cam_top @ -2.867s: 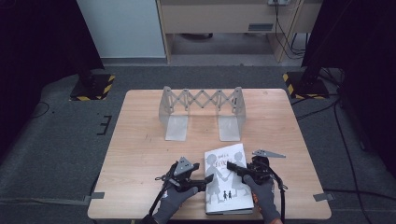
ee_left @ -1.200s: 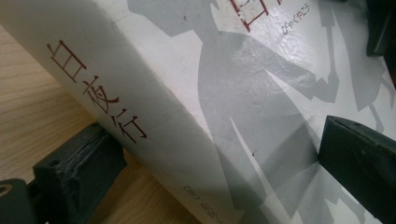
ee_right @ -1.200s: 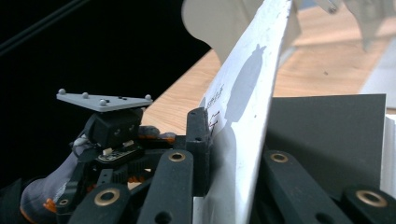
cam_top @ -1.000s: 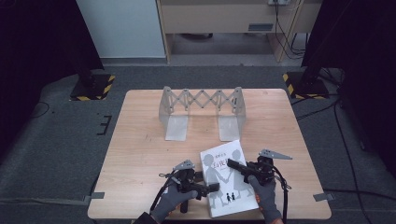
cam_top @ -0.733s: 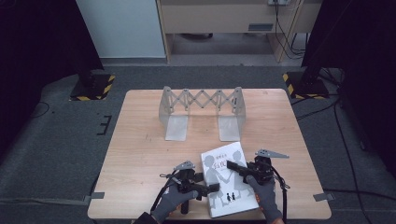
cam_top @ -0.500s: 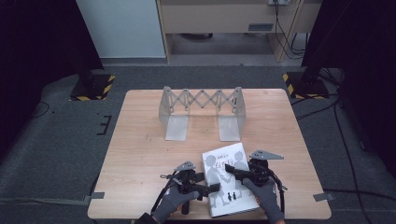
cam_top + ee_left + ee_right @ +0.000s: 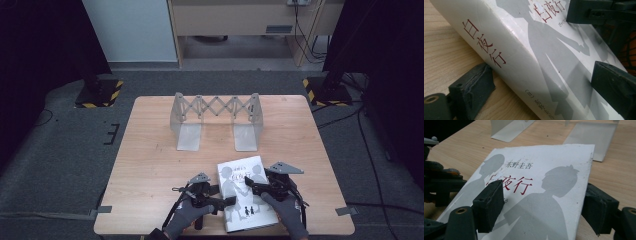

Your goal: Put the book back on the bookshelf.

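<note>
A white book (image 7: 246, 194) with grey silhouettes and red characters on its cover lies flat on the wooden table (image 7: 150, 165), at about five o'clock from the table's centre and close to the near edge. The left gripper (image 7: 224, 202) comes in at the book's nine o'clock side; in the left gripper view one jaw rests on the wood just beside the spine while the other stands over the cover, so the jaws straddle the spine edge, set wide, though they have just been closing a little and whether the pads press on the book cannot be told. The right gripper (image 7: 251, 184) sits at the book's three o'clock side, reaching over the cover. Its jaws have just been opening, and in the right gripper view one pad (image 7: 489, 203) hovers over the red title while the other stands off the book's free edge, apart from it, so the book lies between them unclamped. A folding metal book rack (image 7: 216, 120) stands well apart at twelve o'clock.
</note>
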Demonstrator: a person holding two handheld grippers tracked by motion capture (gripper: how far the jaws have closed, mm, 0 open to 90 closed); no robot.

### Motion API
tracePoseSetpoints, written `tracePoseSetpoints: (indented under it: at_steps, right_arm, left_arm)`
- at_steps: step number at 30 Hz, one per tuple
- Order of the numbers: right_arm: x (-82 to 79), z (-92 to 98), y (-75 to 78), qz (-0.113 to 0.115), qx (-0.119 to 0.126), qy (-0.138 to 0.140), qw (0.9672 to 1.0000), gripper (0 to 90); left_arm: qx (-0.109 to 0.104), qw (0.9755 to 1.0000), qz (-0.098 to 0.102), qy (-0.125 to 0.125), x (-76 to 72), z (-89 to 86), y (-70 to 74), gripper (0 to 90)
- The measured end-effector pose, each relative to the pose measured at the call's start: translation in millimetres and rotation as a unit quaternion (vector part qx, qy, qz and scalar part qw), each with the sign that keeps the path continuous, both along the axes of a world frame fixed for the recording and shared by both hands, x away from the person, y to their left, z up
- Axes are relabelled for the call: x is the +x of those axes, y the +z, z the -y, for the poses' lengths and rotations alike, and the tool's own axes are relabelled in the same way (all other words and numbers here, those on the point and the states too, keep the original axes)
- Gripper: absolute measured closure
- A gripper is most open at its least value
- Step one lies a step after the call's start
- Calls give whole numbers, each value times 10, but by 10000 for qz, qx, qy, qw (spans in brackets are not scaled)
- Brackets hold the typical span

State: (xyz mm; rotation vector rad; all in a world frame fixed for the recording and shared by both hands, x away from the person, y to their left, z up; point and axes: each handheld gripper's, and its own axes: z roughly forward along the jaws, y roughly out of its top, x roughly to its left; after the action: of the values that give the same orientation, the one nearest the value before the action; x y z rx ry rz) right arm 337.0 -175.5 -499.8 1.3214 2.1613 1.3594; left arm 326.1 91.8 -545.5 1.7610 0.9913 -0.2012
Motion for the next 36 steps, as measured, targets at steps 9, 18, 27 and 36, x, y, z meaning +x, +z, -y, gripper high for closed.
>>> tracePoseSetpoints:
  at_steps: [9,18,27,36]
  right_arm:
    - [31,97,-122,-462,9,-265,9986,206]
    - [81,145,-203,-926,474,-137,9945,188]
    - [64,99,-213,-910,565,-86,9942,196]
    - [38,56,-185,-817,519,-178,9951,213]
  left_arm:
    - [64,10000,17,19,2,-9,5,88]
    - [102,9999,-21,-4,29,1,17,86]
    - [118,9999,-28,44,50,33,20,83]
    - [149,9998,84,-64,34,75,14,17]
